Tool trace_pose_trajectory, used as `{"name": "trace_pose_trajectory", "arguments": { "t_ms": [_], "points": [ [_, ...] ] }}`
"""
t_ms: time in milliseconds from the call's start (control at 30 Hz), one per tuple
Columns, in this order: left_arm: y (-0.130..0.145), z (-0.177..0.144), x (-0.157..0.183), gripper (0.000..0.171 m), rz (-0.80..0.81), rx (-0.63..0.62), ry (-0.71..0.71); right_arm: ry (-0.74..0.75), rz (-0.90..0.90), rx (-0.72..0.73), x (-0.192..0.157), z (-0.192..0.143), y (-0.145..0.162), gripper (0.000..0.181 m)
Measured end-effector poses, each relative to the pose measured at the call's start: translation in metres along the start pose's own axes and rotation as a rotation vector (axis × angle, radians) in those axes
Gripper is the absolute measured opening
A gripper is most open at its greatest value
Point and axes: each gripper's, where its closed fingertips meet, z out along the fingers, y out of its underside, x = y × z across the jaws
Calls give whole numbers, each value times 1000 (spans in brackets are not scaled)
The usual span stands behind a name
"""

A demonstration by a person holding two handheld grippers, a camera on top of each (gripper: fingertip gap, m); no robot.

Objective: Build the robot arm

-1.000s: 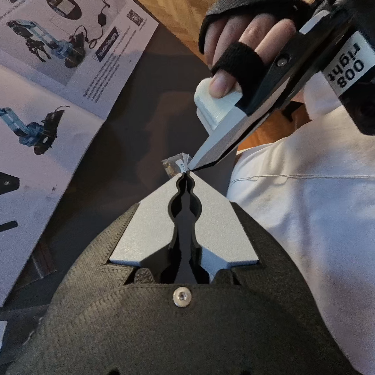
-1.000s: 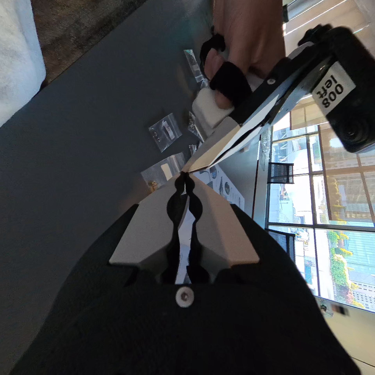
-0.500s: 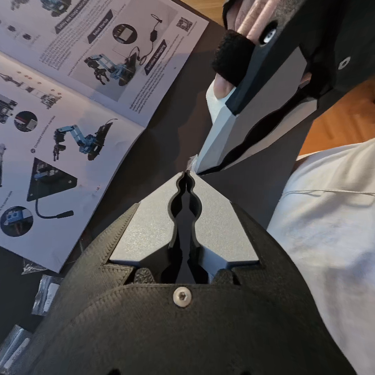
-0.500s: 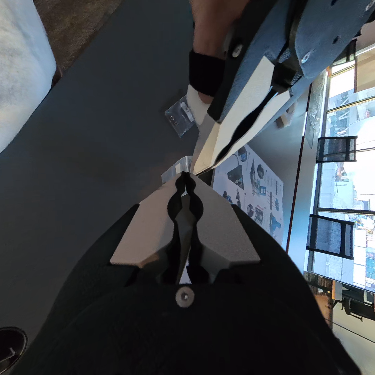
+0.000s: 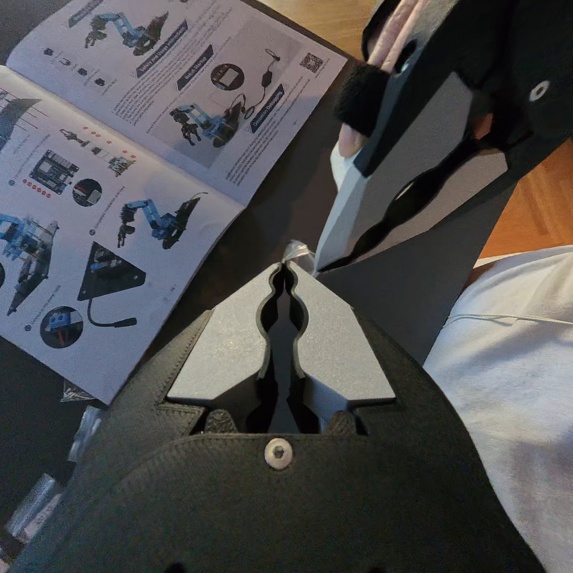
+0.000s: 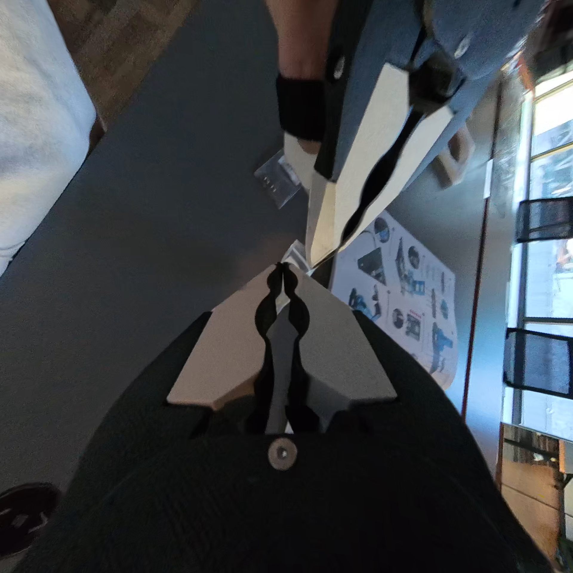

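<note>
A small clear plastic bag (image 5: 294, 250) is pinched between my two grippers above the dark table (image 5: 403, 310). My left gripper (image 5: 283, 265) is shut on one edge of it. My right gripper (image 5: 319, 268) comes in from the upper right, tip almost touching the left tip, and is shut on the other edge. In the right wrist view my right gripper (image 6: 281, 265) is shut on the bag (image 6: 294, 255), and my left gripper (image 6: 315, 264) points down at it from above. What the bag holds is hidden.
An open illustrated manual (image 5: 124, 161) lies left of the grippers and shows in the right wrist view (image 6: 403, 297). Another small bag (image 6: 276, 186) lies on the table. More bags (image 5: 37, 502) lie at lower left. A person's white shirt (image 5: 496, 387) is close on the right.
Both grippers have stayed shut on the bag and turned together, so each shows its flat side to the other camera. The manual has come further into view. The tips have drawn slightly apart.
</note>
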Motion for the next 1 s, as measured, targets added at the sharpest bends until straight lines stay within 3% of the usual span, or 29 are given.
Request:
{"name": "trace_pose_trajectory", "arguments": {
  "t_ms": [67, 267, 367, 500, 667, 1000],
  "points": [
    [-7, -5, -1, 0, 19, 29, -12, 47, 28, 71, 8, -7, -8, 3],
    [-32, -26, -11, 0, -38, 141, -45, 352, 336, 332, 46, -36, -17, 58],
    [-41, -28, -13, 0, -122, 178, -11, 525, 388, 295, 55, -32, -11, 73],
    [-46, -22, -12, 0, -223, 188, 47, 615, 511, 264, 63, -23, -7, 71],
    [-47, -17, -12, 0, -238, 178, 60, 599, 601, 220, 62, -17, 10, 43],
    [-44, -18, -16, 0, -295, 193, 78, 587, 565, 229, 58, -18, 13, 23]
  ]
}}
